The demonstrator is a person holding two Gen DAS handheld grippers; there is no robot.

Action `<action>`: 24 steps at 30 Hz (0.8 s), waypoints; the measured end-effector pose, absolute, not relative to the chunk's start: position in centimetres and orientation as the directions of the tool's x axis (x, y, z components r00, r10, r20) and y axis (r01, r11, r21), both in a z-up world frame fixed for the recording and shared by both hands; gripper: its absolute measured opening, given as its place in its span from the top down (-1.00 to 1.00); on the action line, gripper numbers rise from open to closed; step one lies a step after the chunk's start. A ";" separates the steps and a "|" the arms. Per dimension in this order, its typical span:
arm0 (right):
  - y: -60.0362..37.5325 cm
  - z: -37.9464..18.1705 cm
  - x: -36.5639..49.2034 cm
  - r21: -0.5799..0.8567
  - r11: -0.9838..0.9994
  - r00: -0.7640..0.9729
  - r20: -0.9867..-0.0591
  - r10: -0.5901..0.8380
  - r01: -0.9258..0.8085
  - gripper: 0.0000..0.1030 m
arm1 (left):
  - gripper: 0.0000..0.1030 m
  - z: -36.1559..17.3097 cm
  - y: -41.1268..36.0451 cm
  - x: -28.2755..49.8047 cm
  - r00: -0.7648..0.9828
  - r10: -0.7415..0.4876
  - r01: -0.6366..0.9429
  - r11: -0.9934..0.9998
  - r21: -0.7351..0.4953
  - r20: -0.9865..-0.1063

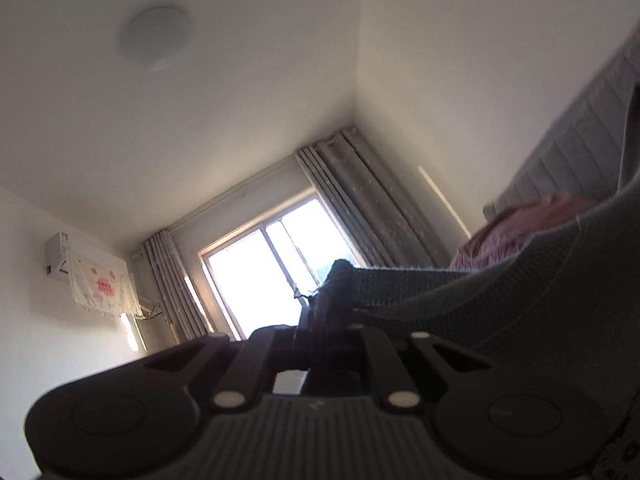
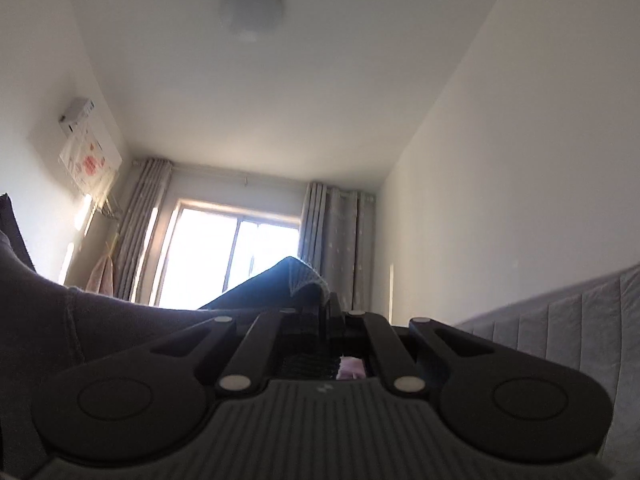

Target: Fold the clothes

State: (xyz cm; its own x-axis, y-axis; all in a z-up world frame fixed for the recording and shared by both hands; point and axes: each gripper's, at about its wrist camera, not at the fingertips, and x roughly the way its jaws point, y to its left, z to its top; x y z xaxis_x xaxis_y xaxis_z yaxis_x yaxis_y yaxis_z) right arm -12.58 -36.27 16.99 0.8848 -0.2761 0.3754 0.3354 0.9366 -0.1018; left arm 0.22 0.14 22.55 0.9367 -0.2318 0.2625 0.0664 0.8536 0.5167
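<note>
Both cameras tilt up toward the ceiling. In the left wrist view my left gripper (image 1: 334, 280) is shut on the edge of a dark grey knit garment (image 1: 520, 292), which stretches away to the right from the fingers. In the right wrist view my right gripper (image 2: 328, 300) is shut on another edge of the same grey garment (image 2: 276, 284); the cloth rises in a peak over the fingers and runs off to the left (image 2: 80, 320). The garment hangs taut between the two grippers, lifted in the air.
A bright window (image 2: 228, 256) with grey curtains (image 1: 372, 208) fills the far wall. A grey padded headboard (image 2: 560, 320) runs along the right wall. Pink bedding (image 1: 520, 224) lies near it. An air conditioner (image 1: 60, 256) with a cloth cover hangs at the left.
</note>
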 end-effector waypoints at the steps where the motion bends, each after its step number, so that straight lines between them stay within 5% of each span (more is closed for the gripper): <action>1: -36.8 15.9 -10.3 -0.103 0.932 0.894 0.335 -0.297 0.348 0.95 | 0.90 20.5 -1.1 3.1 0.946 -0.227 0.060 0.825 0.562 0.232; 4: -38.5 10.9 -1.3 -0.123 0.909 0.911 0.166 -0.377 0.399 0.95 | 0.67 13.7 -2.4 9.5 0.988 -0.147 0.089 0.803 0.590 0.051; 6: -39.9 6.4 4.6 -0.120 0.907 0.914 0.009 -0.405 0.403 0.94 | 0.23 9.0 -2.7 13.3 0.993 -0.077 0.118 0.807 0.579 -0.094; 10: -41.3 -5.9 15.7 -0.192 0.924 0.769 -0.512 -0.383 0.331 0.92 | 0.24 -0.3 -3.4 20.9 0.925 0.061 0.167 0.821 0.545 -0.375; 13: -40.8 -9.6 16.1 -0.207 0.924 0.717 -0.583 -0.381 0.323 0.76 | 0.18 -4.5 -3.1 23.1 0.840 0.083 0.213 0.858 0.467 -0.536; 17: -42.8 -9.2 12.8 -0.114 0.931 0.693 -0.639 -0.335 0.346 0.21 | -0.01 -4.6 -1.3 19.1 0.752 -0.052 0.286 0.924 0.254 -0.657; 22: -43.8 -5.4 5.9 0.110 0.920 0.729 -0.648 -0.220 0.375 0.03 | -0.25 -4.9 -1.2 15.9 0.637 -0.220 0.314 0.949 -0.011 -0.739; 24: -43.5 -4.8 4.2 0.219 0.910 0.772 -0.617 -0.151 0.353 -0.31 | -0.26 -5.8 -2.1 15.6 0.616 -0.253 0.303 0.950 -0.072 -0.746</action>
State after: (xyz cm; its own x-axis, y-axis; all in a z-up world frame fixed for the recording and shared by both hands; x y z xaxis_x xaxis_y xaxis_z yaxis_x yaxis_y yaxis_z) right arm 4.25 -43.53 -4.83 0.7720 -0.1508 -0.6175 0.3527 0.9098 0.2188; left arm 15.61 -2.13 -5.82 0.6155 -0.2531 -0.7464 0.3029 0.9503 -0.0725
